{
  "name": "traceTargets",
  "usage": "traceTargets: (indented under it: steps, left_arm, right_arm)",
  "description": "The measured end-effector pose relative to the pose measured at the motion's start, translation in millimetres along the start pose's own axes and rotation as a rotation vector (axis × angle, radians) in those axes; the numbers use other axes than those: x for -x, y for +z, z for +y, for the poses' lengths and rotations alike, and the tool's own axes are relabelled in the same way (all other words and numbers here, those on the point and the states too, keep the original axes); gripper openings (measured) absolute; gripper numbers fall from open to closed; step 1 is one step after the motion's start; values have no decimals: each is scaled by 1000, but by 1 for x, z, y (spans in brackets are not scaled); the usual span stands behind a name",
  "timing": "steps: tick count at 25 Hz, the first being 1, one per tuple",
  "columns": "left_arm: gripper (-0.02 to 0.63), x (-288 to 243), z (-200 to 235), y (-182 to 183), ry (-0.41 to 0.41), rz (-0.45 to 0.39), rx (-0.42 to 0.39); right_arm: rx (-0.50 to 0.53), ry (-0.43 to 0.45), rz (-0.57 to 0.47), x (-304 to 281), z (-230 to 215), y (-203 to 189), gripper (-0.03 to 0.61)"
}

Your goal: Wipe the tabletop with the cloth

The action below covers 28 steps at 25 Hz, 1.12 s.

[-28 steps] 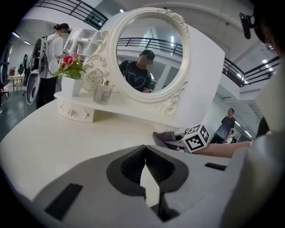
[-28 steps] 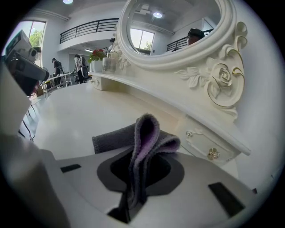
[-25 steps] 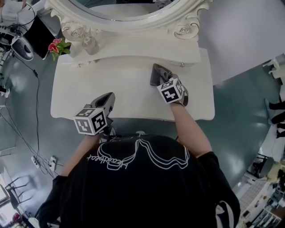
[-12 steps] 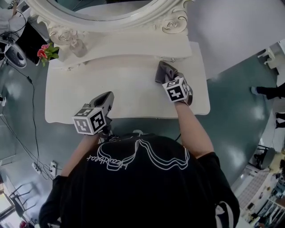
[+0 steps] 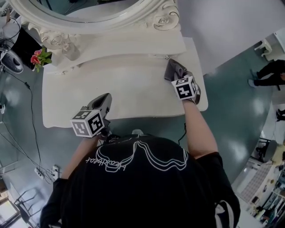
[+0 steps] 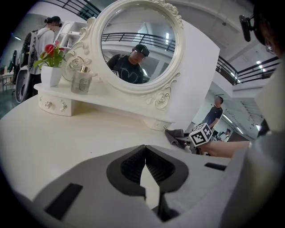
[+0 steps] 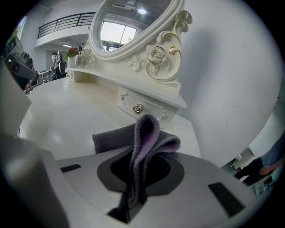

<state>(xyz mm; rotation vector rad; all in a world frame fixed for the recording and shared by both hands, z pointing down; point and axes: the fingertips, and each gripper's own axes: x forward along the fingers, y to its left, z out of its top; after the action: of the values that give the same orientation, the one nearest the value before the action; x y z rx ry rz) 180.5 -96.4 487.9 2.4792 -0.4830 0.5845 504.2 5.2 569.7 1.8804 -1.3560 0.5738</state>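
At the far right corner of the white dressing table (image 5: 120, 89), just before its drawer shelf (image 7: 147, 104), the grey cloth (image 7: 143, 133) sits bunched, one fold clamped in the jaws of the right gripper (image 5: 178, 76). It looks soft, light and floppy, so a pinch on a thick fold suits it. The left gripper (image 6: 145, 160) hovers near the front edge, jaws together on nothing.

The mirror (image 5: 80, 9) is cut off by the picture's far edge; the right gripper (image 5: 176, 75) hides the near part of the cloth (image 5: 171, 66).
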Motion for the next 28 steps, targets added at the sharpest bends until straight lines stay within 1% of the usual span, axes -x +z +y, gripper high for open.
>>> traceTargets:
  steps: [5, 11, 17, 24, 28]
  left_arm:
    - [5, -5, -2, -1, -12, 13, -6]
    - [5, -13, -3, -2, -14, 26, -6]
    - [5, -23, -12, -1, -33, 32, -13]
    - [5, -16, -15, 3, -44, 15, -23]
    - [5, -5, -13, 6, -30, -9, -17]
  right_arm:
    - [-22, -48, 23, 3, -25, -15, 49]
    - [0, -119, 62, 4, -60, -35, 49]
    - [-44, -178, 97, 9, -98, -57, 49]
    - [-76, -231, 125, 16, -119, -75, 49]
    - [-110, -252, 135, 22, -123, -76, 49]
